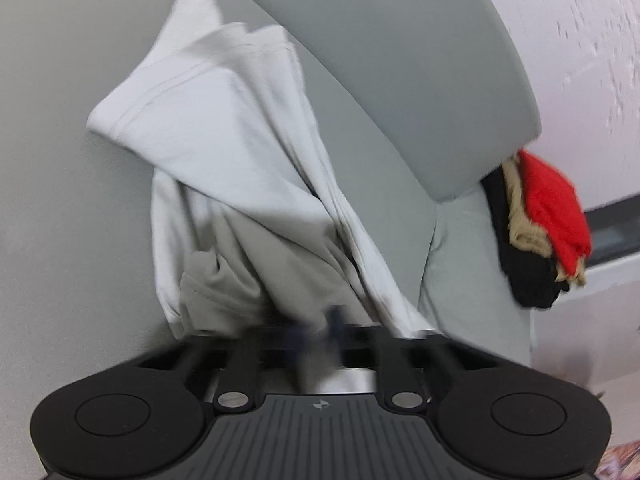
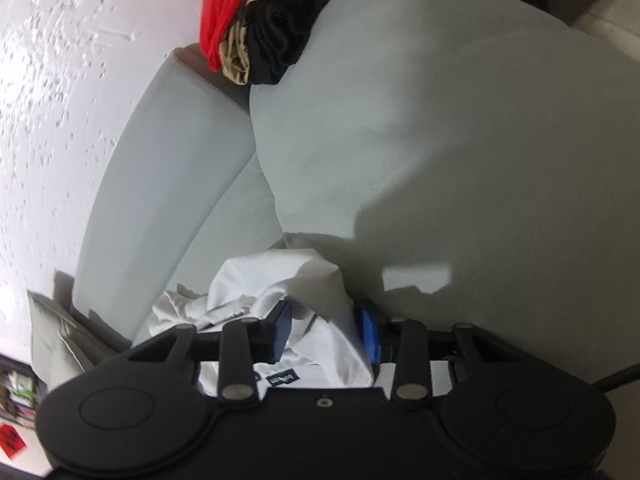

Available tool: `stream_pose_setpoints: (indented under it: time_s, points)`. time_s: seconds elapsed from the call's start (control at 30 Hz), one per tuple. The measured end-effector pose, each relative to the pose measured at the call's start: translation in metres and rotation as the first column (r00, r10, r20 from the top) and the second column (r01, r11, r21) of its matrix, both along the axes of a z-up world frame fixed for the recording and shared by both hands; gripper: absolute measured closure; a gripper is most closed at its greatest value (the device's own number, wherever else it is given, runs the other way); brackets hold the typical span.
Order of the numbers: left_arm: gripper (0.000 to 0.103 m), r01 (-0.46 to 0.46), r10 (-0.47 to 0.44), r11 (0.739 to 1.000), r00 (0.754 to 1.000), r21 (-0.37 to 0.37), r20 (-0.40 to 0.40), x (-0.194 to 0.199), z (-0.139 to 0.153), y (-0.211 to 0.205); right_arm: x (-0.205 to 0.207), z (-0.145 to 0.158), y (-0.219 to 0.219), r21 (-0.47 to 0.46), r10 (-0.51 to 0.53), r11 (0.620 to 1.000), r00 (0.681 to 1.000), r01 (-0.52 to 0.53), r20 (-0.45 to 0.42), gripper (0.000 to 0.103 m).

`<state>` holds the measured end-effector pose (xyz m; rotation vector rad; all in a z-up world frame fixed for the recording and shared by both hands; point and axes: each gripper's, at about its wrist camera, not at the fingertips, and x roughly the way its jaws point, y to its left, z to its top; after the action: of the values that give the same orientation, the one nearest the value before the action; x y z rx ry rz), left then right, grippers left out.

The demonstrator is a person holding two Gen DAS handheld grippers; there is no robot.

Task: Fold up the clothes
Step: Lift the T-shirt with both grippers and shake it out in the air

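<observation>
Grey sofa [image 1: 400, 80], cushioned, against a white textured wall [image 2: 60, 120]. Left gripper [image 1: 332, 320]: pads pinched together on a white garment [image 1: 224, 152], which hangs crumpled over the seat. Pile of red, tan and black clothes [image 1: 544, 224]: at the sofa's end, well apart. Right gripper [image 2: 324, 332]: blue pads parted, white cloth bunched between them, not yet clamped. Judged light, limp, slippery; best held at hems or shoulder seams.

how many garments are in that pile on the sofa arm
3 show: a red garment outermost, a tan garment in the middle, a black garment nearest the sofa cushions. More may be hidden inside the stack.
</observation>
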<state>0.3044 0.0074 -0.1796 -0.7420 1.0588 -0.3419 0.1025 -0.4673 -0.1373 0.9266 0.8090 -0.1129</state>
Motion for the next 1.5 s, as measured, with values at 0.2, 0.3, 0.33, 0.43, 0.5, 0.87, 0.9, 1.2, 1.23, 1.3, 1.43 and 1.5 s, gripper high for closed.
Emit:
stream_pose_setpoints:
  time_s: [0.2,0.3,0.33,0.43,0.5,0.87,0.9,1.2,1.23,1.3,1.43,1.5]
  points:
    - [0.101,0.024,-0.033,0.992,0.997,0.121,0.075,-0.038,0.050,0.014,0.003,0.005,0.014,-0.137,0.093,0.986,0.996,-0.094,-0.015,0.074]
    - [0.101,0.032,-0.052,0.984,0.993,0.173,0.110,-0.063,0.078,0.028,0.007,0.007,0.024,-0.248,0.114,0.960,0.990,-0.133,-0.088,0.101]
    - [0.101,0.035,-0.059,0.981,0.991,0.190,0.122,-0.072,0.087,0.032,0.006,0.008,0.026,-0.251,0.111,0.958,0.988,-0.135,-0.109,0.101]
    - [0.101,0.040,-0.080,0.970,0.985,0.241,0.156,-0.097,0.115,0.046,-0.005,0.022,0.035,-0.142,0.112,0.981,0.986,-0.129,-0.125,0.101]
    - [0.101,0.043,-0.095,0.960,0.980,0.275,0.177,-0.114,0.134,0.054,-0.015,0.034,0.044,-0.016,0.141,0.990,0.985,-0.144,-0.102,0.101]
    - [0.101,-0.301,0.183,0.953,0.681,0.043,0.709,-0.247,0.365,0.151,-0.073,0.228,0.084,0.145,0.102,0.968,0.852,-0.203,0.513,0.101]
    - [0.101,-0.322,0.209,0.947,0.636,0.009,0.743,-0.260,0.385,0.159,-0.085,0.254,0.080,0.123,0.066,0.977,0.802,-0.172,0.593,0.101]
    - [0.101,-0.339,0.260,0.934,0.418,-0.116,0.870,-0.344,0.431,0.151,-0.160,0.346,0.078,0.031,0.053,0.992,0.626,-0.122,0.778,0.101]
    - [0.101,-0.346,0.259,0.931,0.398,-0.118,0.880,-0.346,0.437,0.150,-0.169,0.352,0.077,0.022,0.046,0.994,0.594,-0.106,0.803,0.101]
    - [0.101,-0.357,0.237,0.930,0.406,-0.085,0.883,-0.334,0.442,0.148,-0.170,0.356,0.076,0.002,0.054,0.996,0.594,-0.093,0.803,0.101]
    - [0.101,-0.389,0.167,0.919,0.519,0.058,0.839,-0.253,0.424,0.133,-0.116,0.343,0.076,-0.034,0.069,0.997,0.691,-0.065,0.719,0.101]
    - [0.101,-0.369,0.140,0.920,0.628,0.134,0.766,-0.187,0.393,0.128,-0.068,0.329,0.075,-0.062,0.078,0.997,0.757,-0.050,0.648,0.101]
